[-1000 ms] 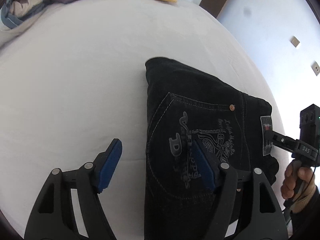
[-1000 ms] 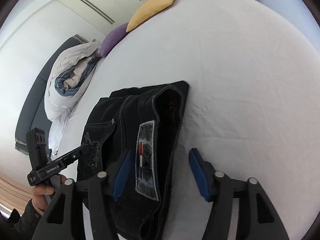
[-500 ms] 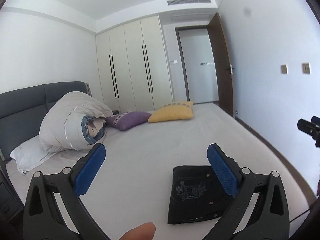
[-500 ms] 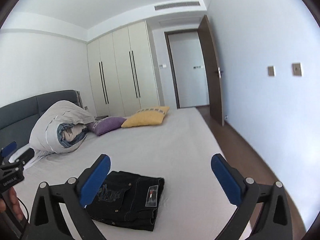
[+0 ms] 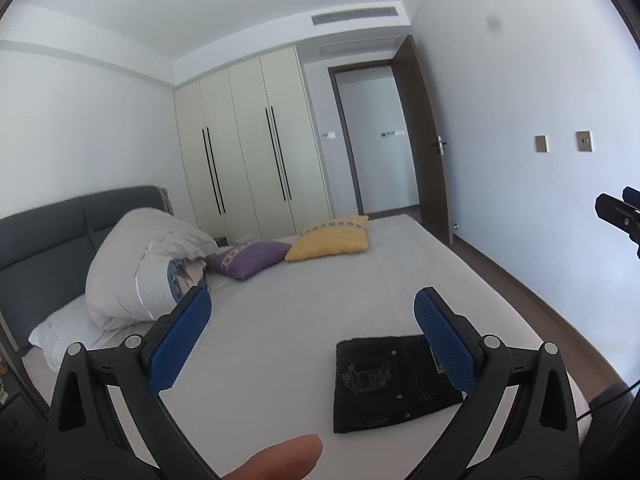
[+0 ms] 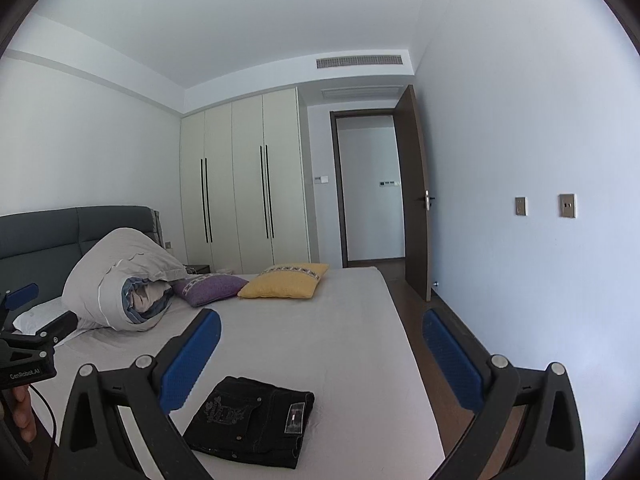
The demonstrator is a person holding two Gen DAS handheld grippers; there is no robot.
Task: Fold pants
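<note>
Black left gripper (image 5: 312, 320), blue textured pads (image 5: 182, 342) (silver screws), bare fingertip (image 5: 280, 458)

L gripper (image 5: 312, 328) raised, level, jaws wide apart, nothing between. R gripper (image 6: 320, 356) same: raised, jaws wide, empty. Fingertip (image 5: 280, 460) at L view bottom edge.

The near right part of the pants (image 5: 384, 388) is hidden behind the right finger of the left gripper (image 5: 312, 336). In the right wrist view, the gripper's left finger covers the near left corner of the pants (image 6: 252, 420). The print and the label on the pants are too small to read. Left of the pants, the pillow (image 6: 38, 320) is mostly hidden under the rolled duvet (image 6: 116, 280). A fingertip (image 5: 280, 458) near the pants is cut off by the bottom edge.
</note>
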